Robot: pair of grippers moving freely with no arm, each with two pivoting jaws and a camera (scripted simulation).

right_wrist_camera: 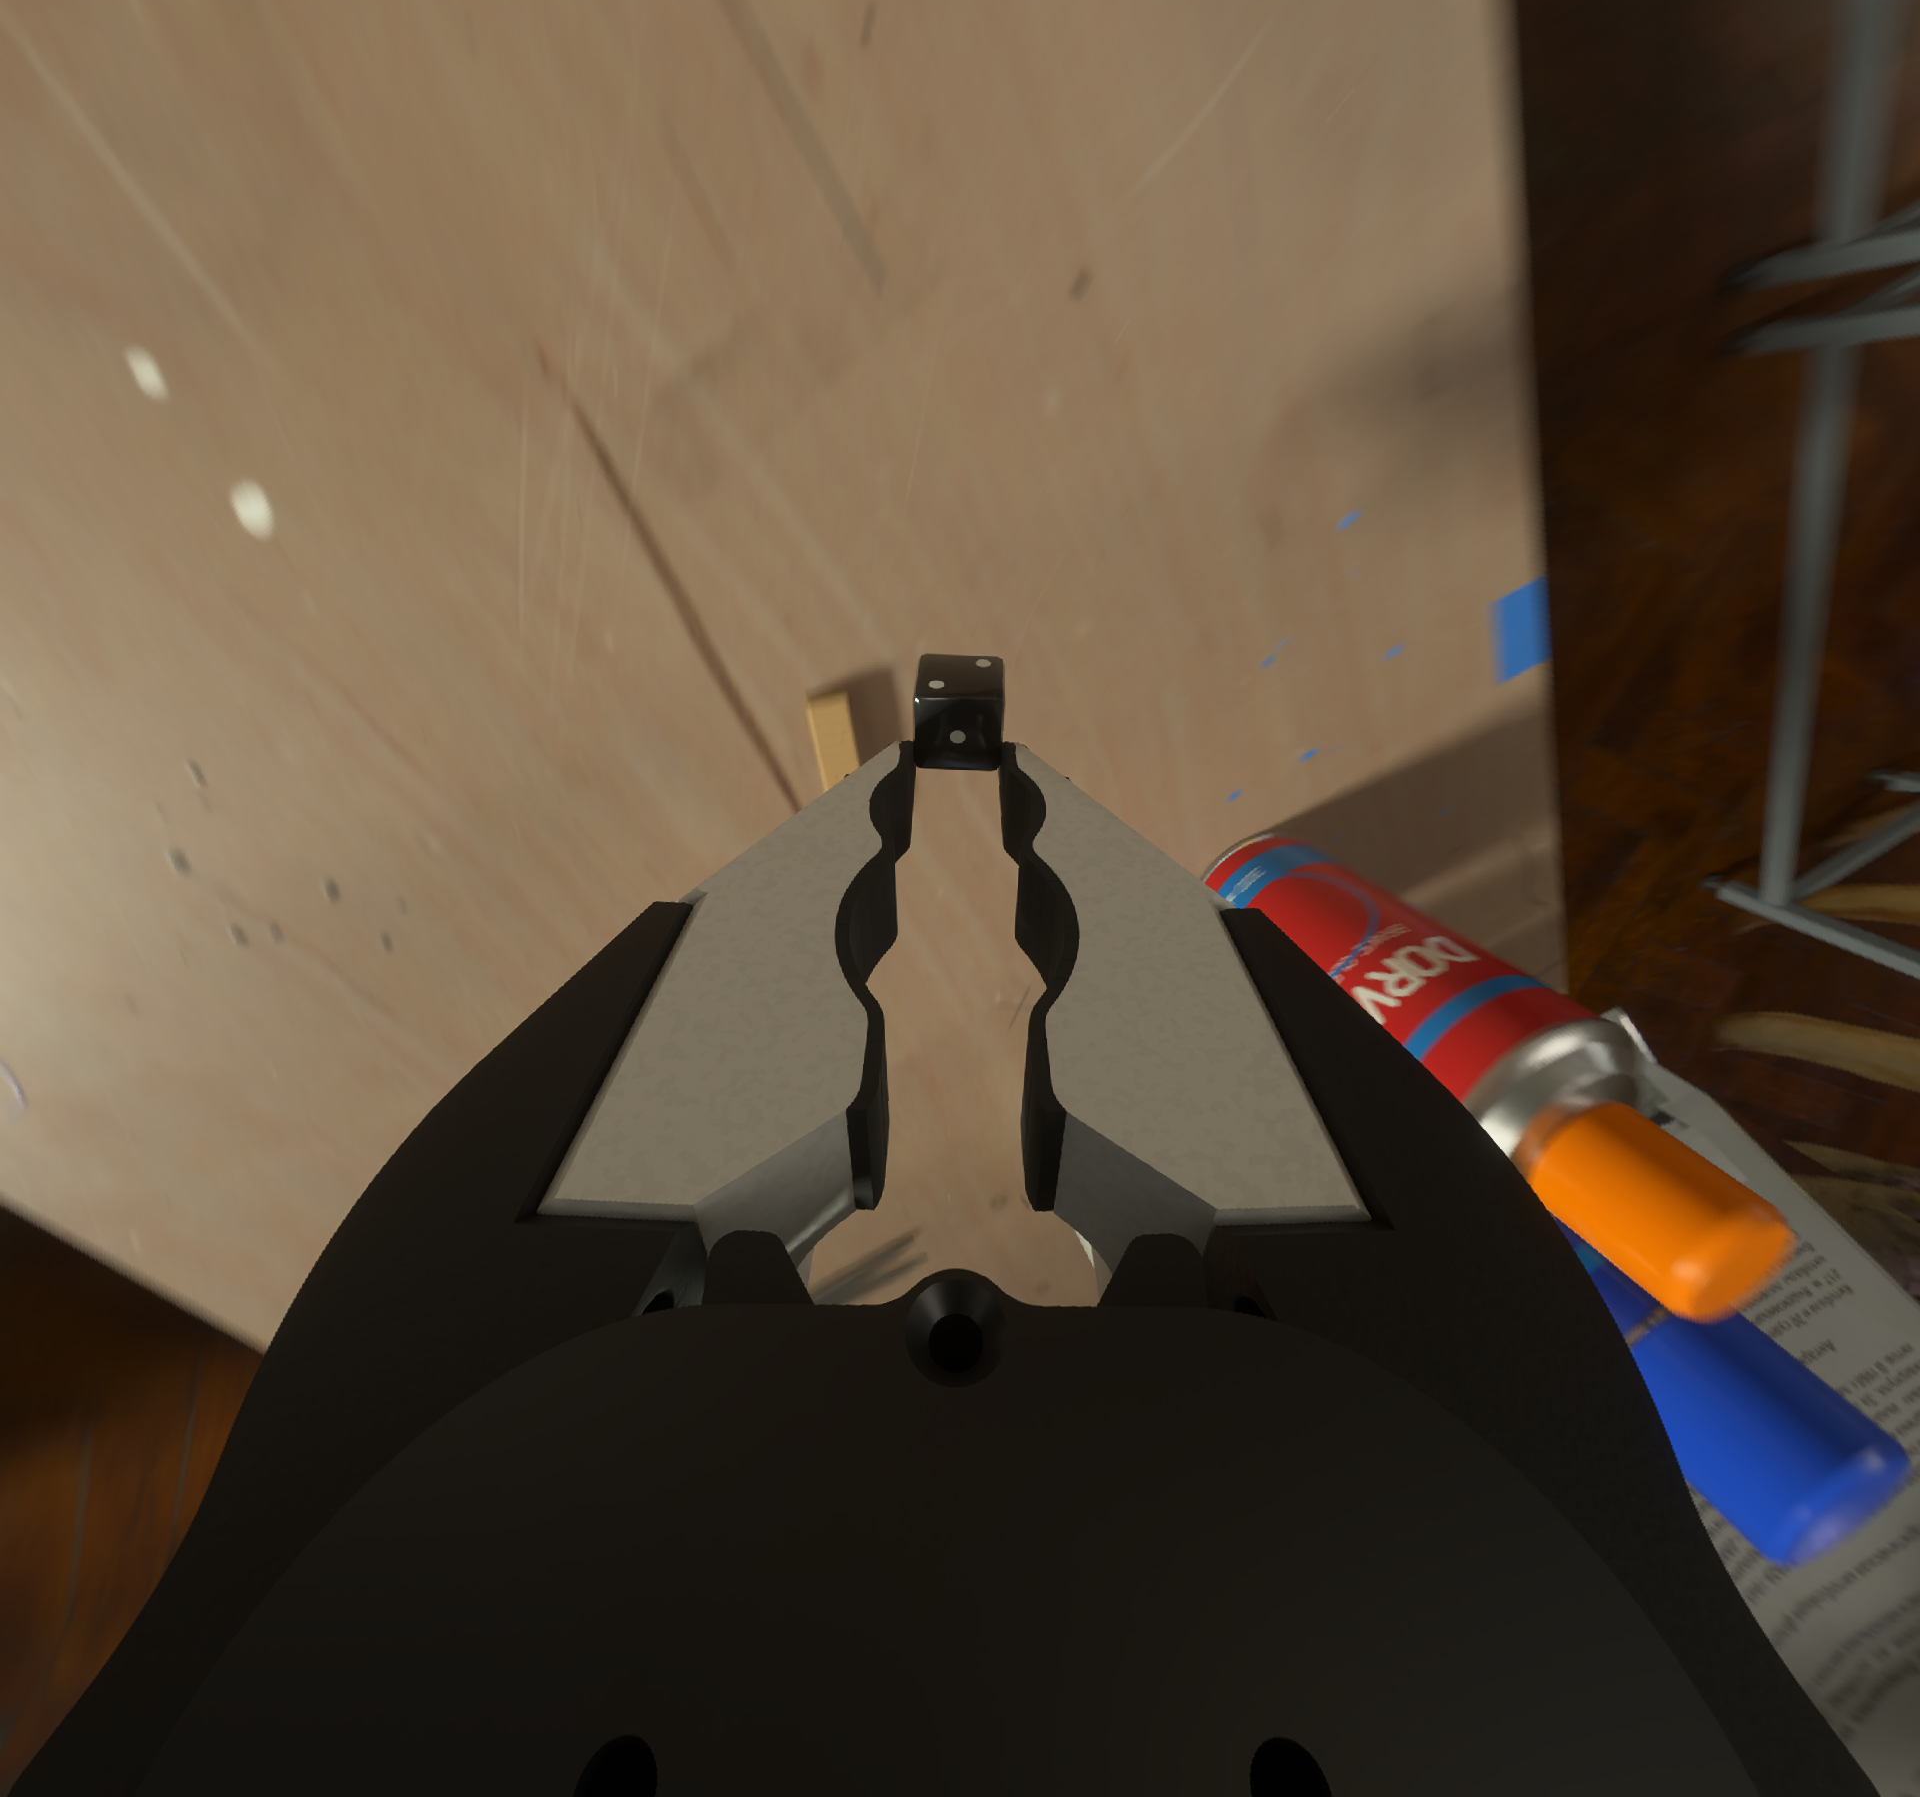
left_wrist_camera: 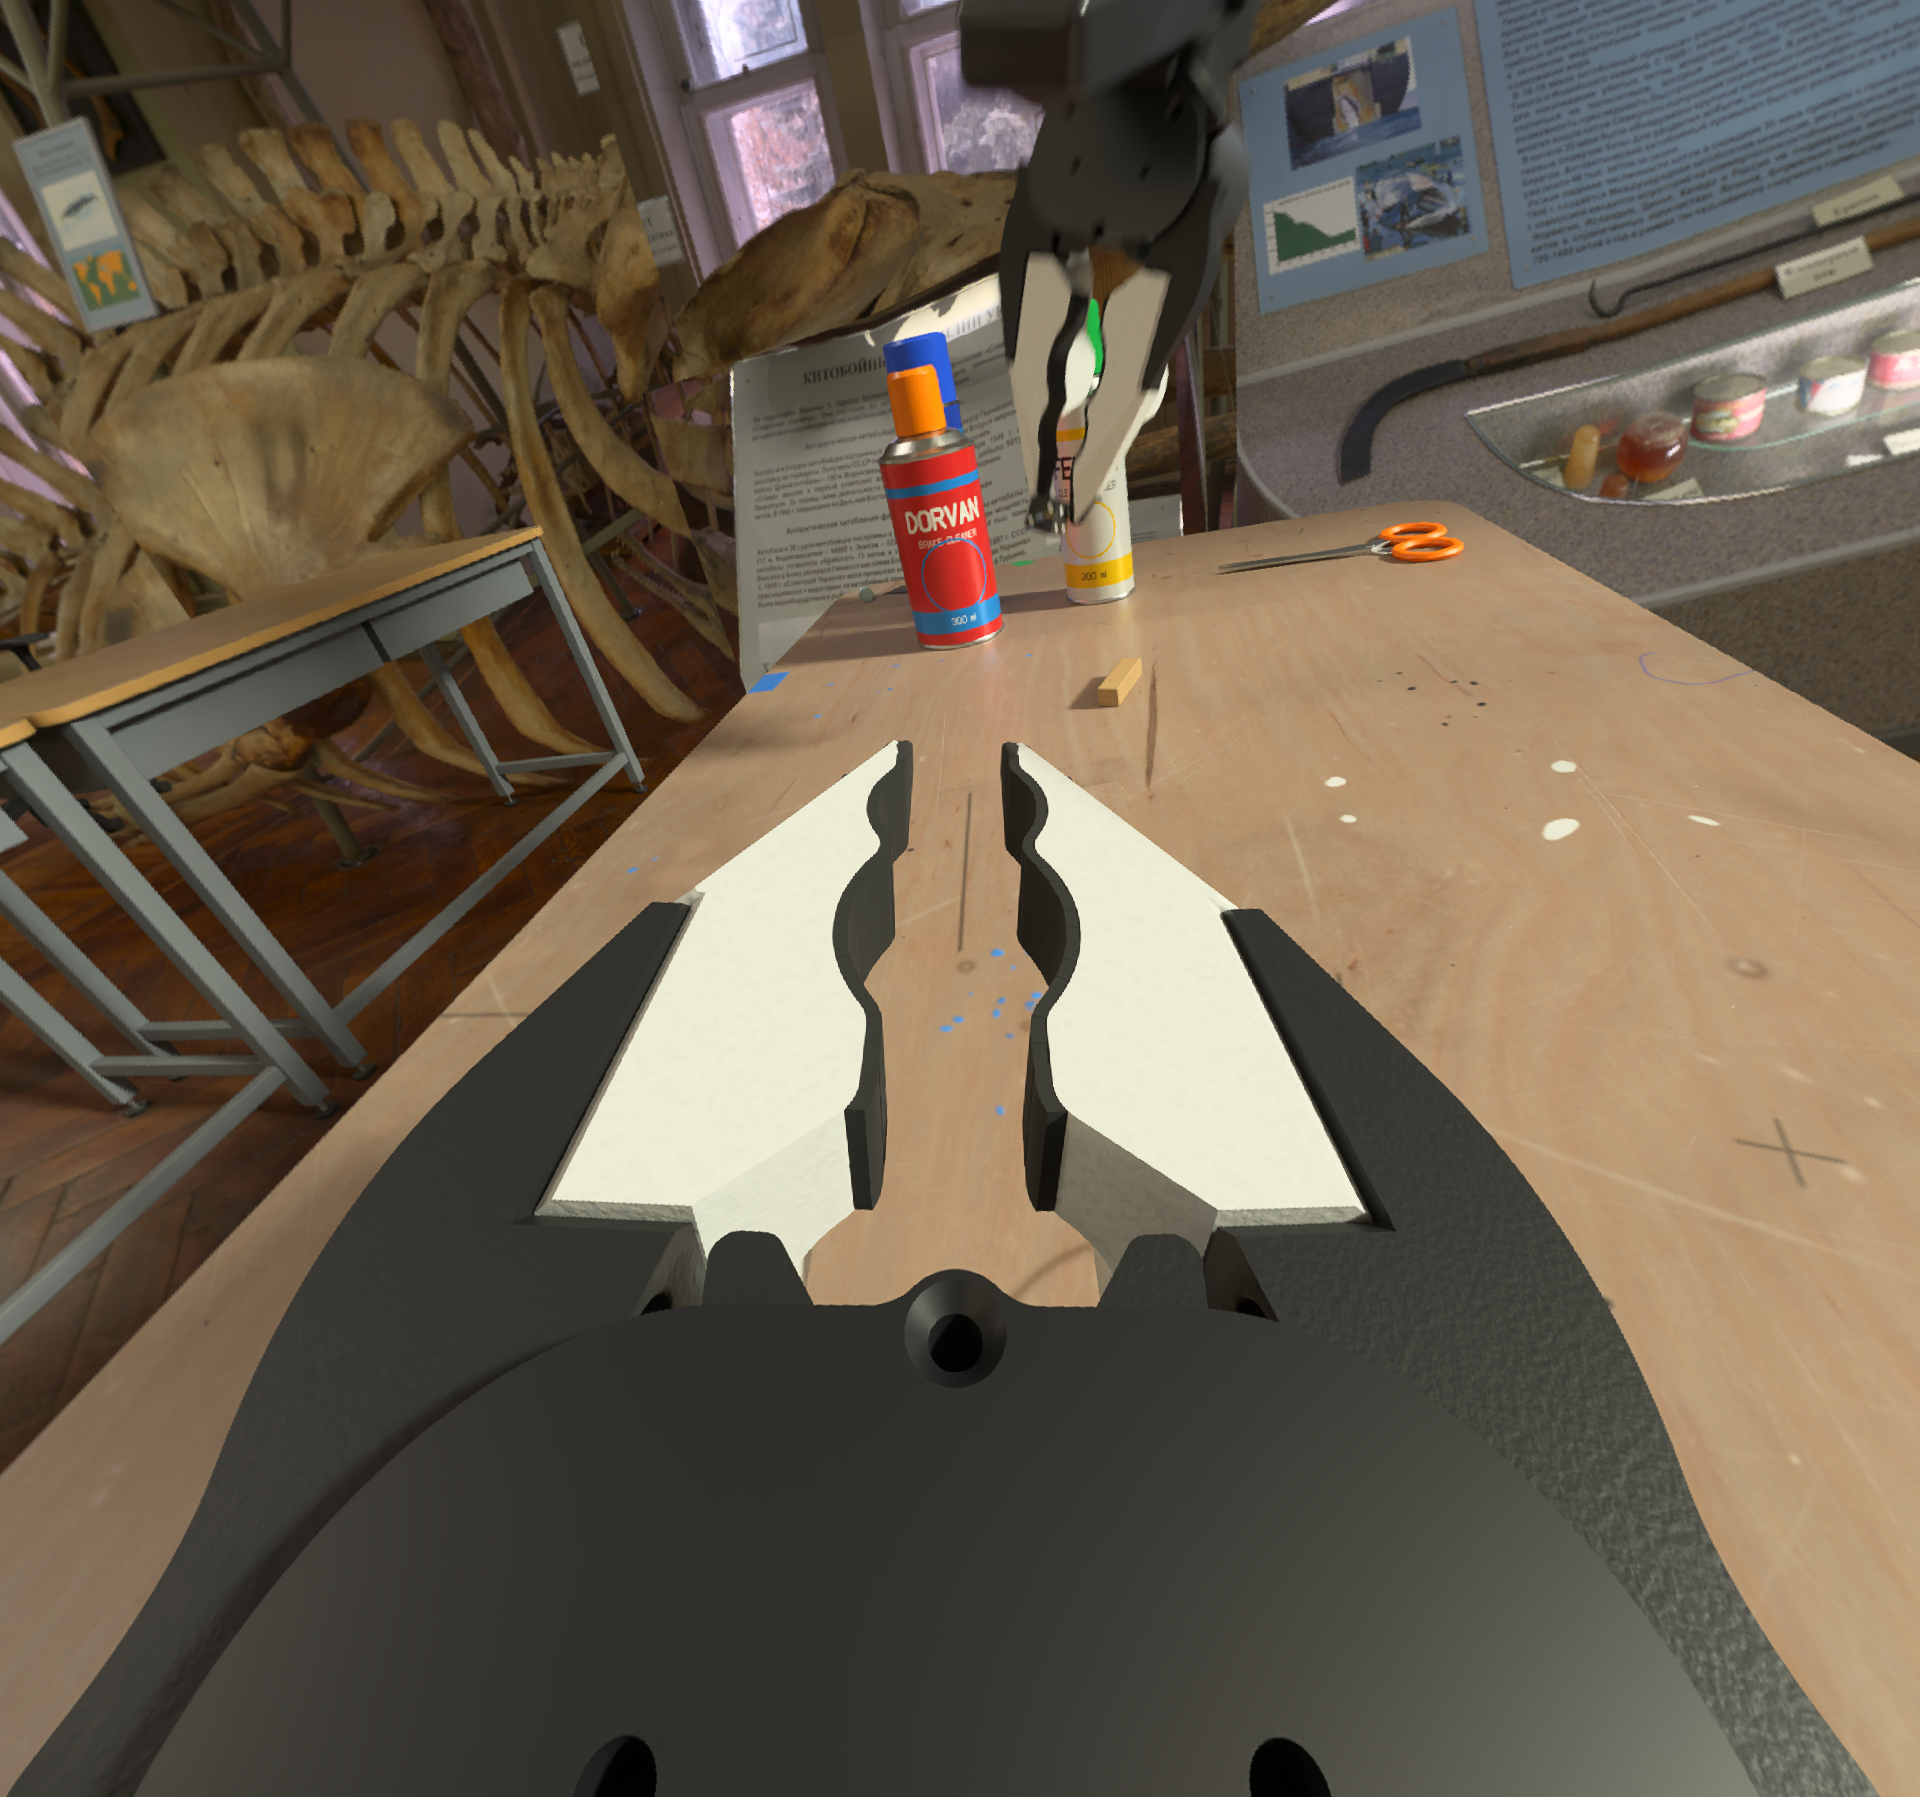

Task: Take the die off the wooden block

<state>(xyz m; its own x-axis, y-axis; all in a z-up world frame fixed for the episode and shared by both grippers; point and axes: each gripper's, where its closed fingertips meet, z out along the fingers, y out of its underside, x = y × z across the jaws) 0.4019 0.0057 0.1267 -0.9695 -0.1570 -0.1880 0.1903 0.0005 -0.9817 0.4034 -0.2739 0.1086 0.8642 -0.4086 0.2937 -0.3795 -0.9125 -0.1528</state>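
My right gripper (right_wrist_camera: 957, 758) is shut on a small black die (right_wrist_camera: 958, 698) with white pips, pinched at the fingertips and held in the air above the table. The light wooden block (right_wrist_camera: 831, 734) lies bare on the table below, just left of the die. In the left wrist view the right gripper (left_wrist_camera: 1051, 516) hangs point-down over the far table with the die (left_wrist_camera: 1047, 513) at its tips, above and beyond the wooden block (left_wrist_camera: 1120, 682). My left gripper (left_wrist_camera: 956, 760) is open and empty, low over the near table.
A red spray can (left_wrist_camera: 940, 521) with an orange cap stands at the far left of the wooden table (left_wrist_camera: 1455, 916), beside a white and yellow can (left_wrist_camera: 1096, 552). Orange-handled scissors (left_wrist_camera: 1392, 547) lie far right. The red can (right_wrist_camera: 1382, 968) also shows right of my right gripper.
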